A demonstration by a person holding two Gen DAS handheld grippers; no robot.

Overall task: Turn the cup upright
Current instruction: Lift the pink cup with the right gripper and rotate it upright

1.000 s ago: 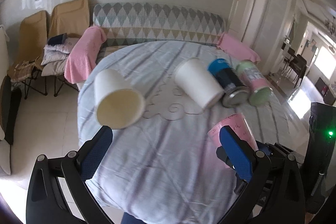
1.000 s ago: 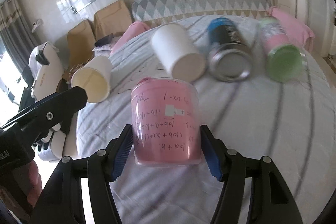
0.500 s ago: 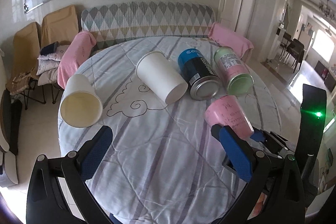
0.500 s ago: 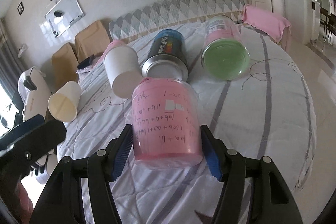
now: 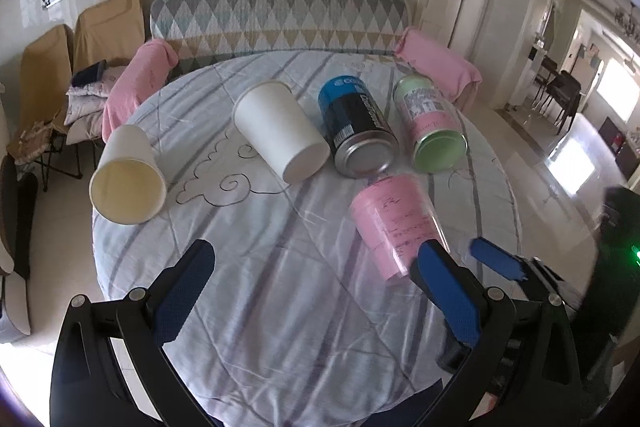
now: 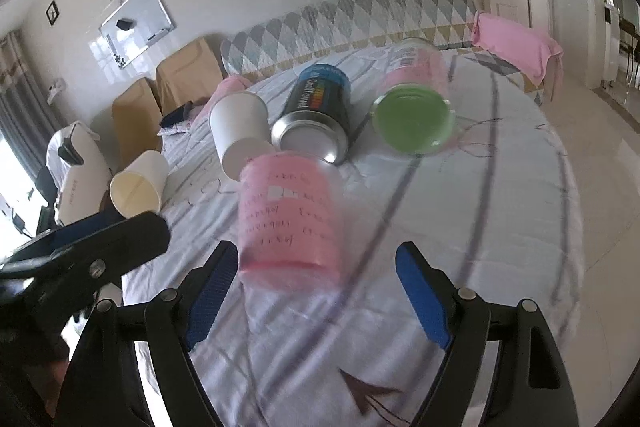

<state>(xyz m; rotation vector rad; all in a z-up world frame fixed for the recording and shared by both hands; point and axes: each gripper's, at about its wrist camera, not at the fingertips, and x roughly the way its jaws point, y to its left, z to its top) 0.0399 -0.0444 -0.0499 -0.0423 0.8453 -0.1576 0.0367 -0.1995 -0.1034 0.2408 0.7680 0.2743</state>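
A pink plastic cup with handwriting point(image 6: 288, 219) stands mouth down on the round table, blurred, between the open fingers of my right gripper point(image 6: 316, 291); no pad touches it. It also shows in the left wrist view point(image 5: 394, 223), with the right gripper's blue pad point(image 5: 496, 263) beside it. My left gripper point(image 5: 316, 291) is open and empty over the table's near edge. A white paper cup point(image 5: 128, 183) lies on its side at the left, another point(image 5: 280, 135) lies in the middle.
A blue and black can point(image 5: 356, 131) and a green-lidded jar point(image 5: 430, 123) lie on their sides behind the pink cup. The table has a striped quilted cover point(image 5: 280, 287). A sofa point(image 5: 280, 15) and chairs point(image 5: 108, 31) stand beyond it.
My right gripper has opened and let go of the pink cup, which now rests on the table. Both grippers have drawn back a little.
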